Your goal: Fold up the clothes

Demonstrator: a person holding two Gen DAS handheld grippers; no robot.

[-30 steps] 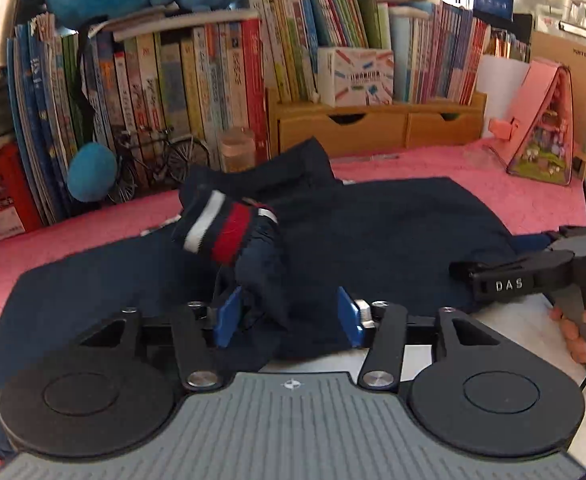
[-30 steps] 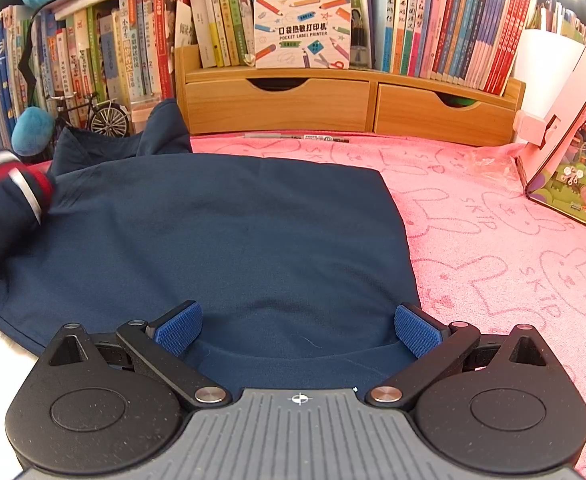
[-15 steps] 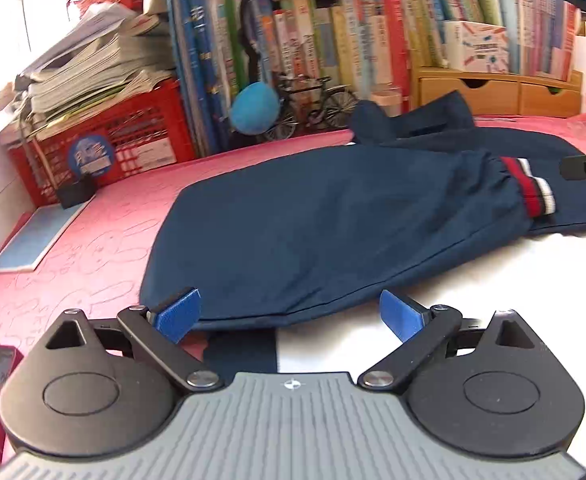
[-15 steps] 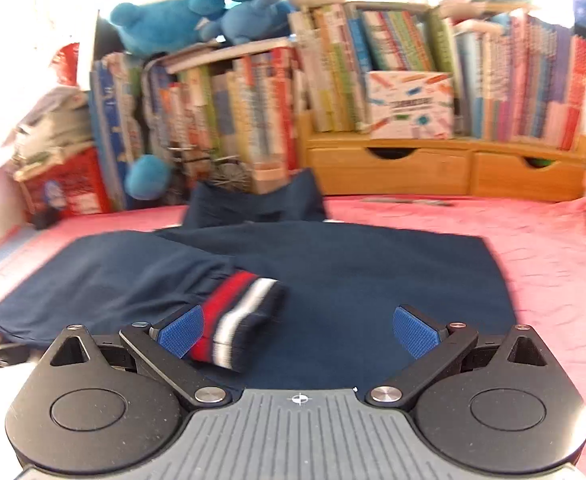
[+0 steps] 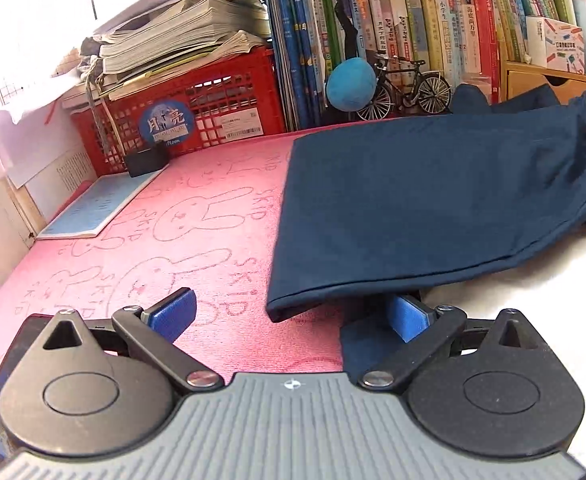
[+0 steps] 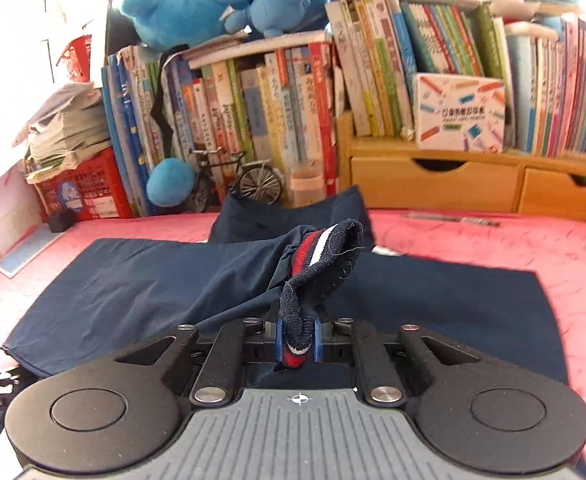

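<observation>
Surface: pink towelling cloth with outlined rabbits and lettering covers it; it runs back to a wall of books.
Books: long row of upright colourful book spines along the far edge of the surface.
Garment: dark navy blue fabric garment lies spread flat over the middle of the surface, its near hem close to the near edge; a sleeve crosses it from the left side.
Crate: red plastic lattice crate at the far left corner, with a stack of papers on top.
Drawers: pale wooden two-drawer unit at the far edge, under the books on the right.
Bicycle: small black model bicycle at the far edge, just behind the garment.
Cuff: ribbed navy sleeve cuff with red and white stripes is lifted off the garment body.
Right tool: jaws closed tight on the cuff, blue pads pressing either side.
Left tool: jaws spread wide, gripping nothing; its right pad sits under the garment's near left corner, its left pad over bare pink cloth.
</observation>
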